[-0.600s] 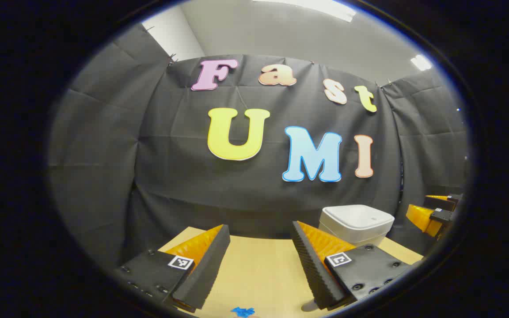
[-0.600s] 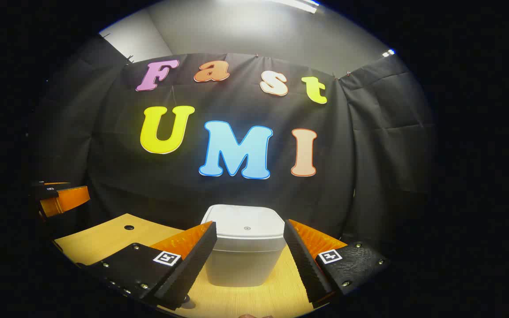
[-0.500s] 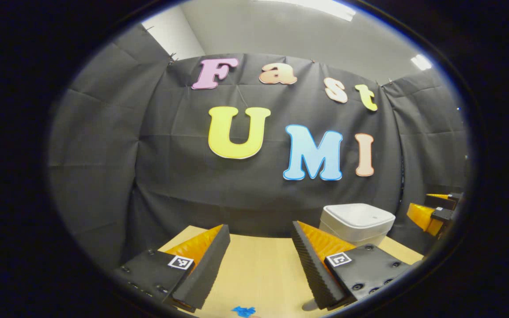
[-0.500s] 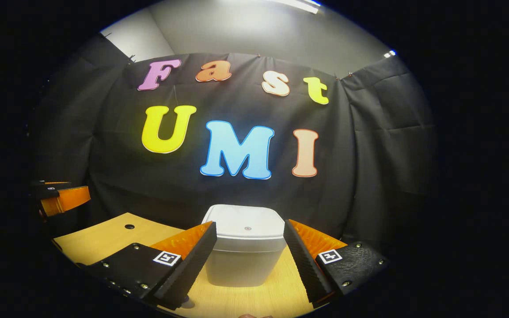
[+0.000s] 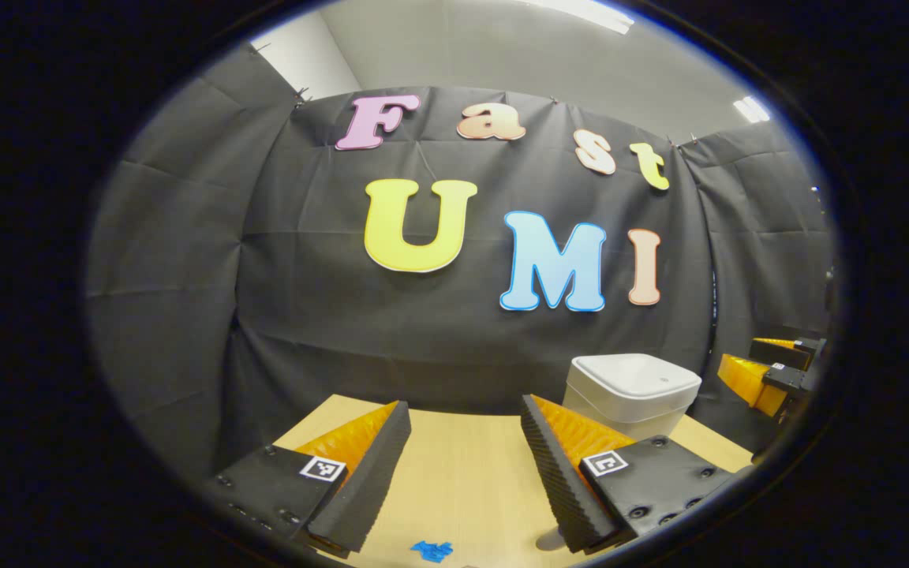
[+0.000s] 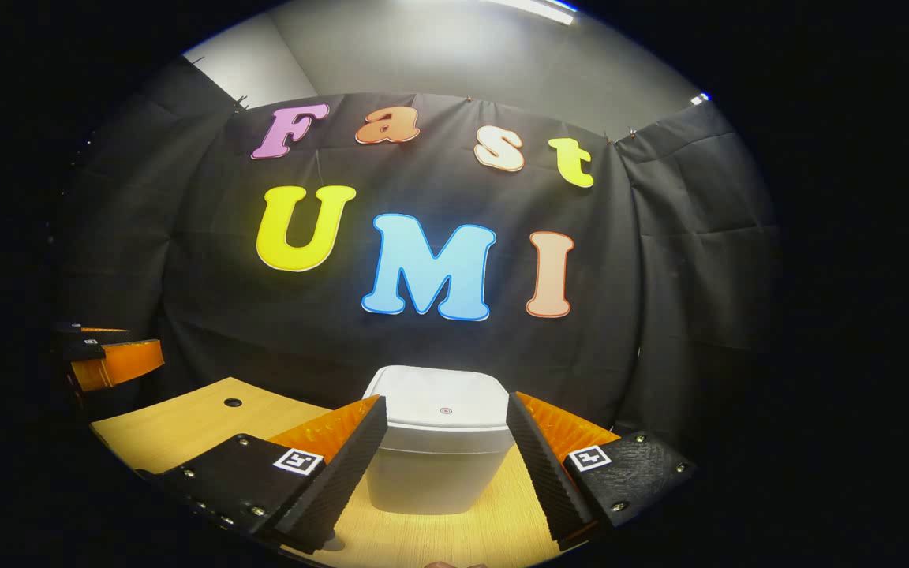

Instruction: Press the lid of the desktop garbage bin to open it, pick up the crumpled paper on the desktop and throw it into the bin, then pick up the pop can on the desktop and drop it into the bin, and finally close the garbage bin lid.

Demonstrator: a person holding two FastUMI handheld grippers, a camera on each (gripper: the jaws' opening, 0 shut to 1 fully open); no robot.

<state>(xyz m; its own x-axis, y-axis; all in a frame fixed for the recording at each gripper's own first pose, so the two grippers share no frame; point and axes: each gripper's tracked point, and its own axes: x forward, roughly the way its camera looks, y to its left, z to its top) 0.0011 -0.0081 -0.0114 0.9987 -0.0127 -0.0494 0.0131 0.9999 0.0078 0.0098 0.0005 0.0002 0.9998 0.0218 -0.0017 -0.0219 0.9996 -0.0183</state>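
- Left gripper view: low over the table (image 5: 462,473), facing the back wall; bin (image 5: 632,390) near, at 2 o'clock.
- Right gripper view: same heading; bin (image 6: 439,450) close, at 12 o'clock.
- Shared: bin, table.

Smooth plastic, pale wood grain, matt cloth.
The bin (image 6: 439,454) looks like smooth matt white plastic; the surface (image 6: 186,422) shows light wood grain; the booth wall (image 6: 660,315) is creased matt cloth.

A recording booth set up indoors: black cloth walls (image 6: 683,300) pinned up on three sides, a pale wooden counter (image 5: 462,481), and ceiling strip lights (image 6: 533,9) on a plain grey ceiling above.
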